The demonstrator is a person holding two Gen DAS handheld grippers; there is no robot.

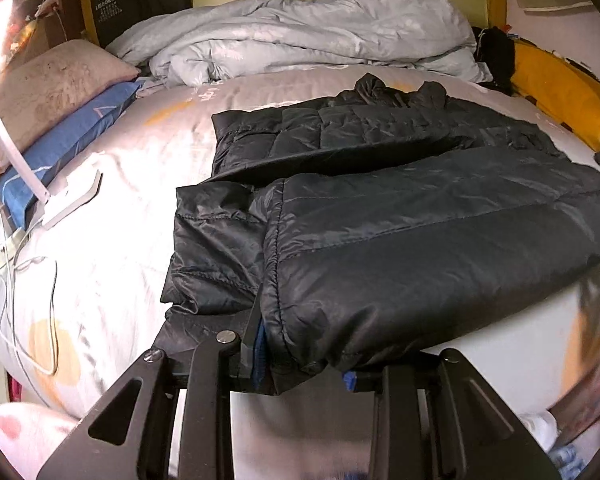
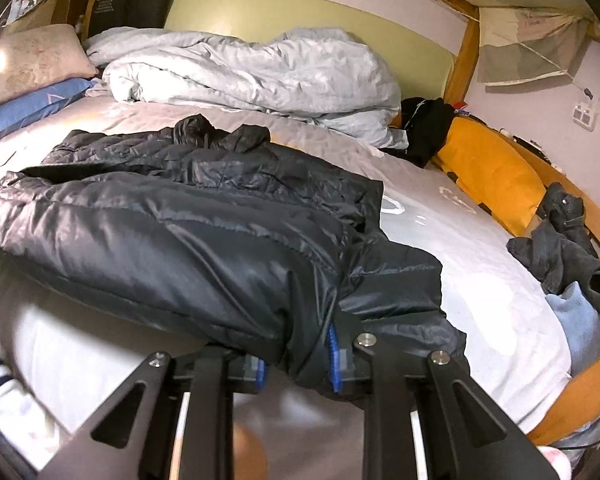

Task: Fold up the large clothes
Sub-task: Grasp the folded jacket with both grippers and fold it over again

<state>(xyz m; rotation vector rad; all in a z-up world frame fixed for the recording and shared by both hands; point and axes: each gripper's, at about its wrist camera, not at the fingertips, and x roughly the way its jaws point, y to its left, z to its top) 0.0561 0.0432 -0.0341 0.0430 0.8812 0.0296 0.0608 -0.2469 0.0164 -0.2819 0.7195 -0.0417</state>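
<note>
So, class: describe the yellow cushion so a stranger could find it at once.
Start at the bed with its grey sheet. Follow it to the wooden rail along one side. The yellow cushion leans there, the only bright yellow thing, between a black garment and dark crumpled clothes.

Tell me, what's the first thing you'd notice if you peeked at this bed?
A big, shiny dark puffer jacket sprawls across the middle of the bed, its near hem pinched by the left gripper and the right gripper. Behind it, a crumpled pale grey duvet is heaped against the wall. A bright yellow cushion sits at the bed's right edge.
</note>
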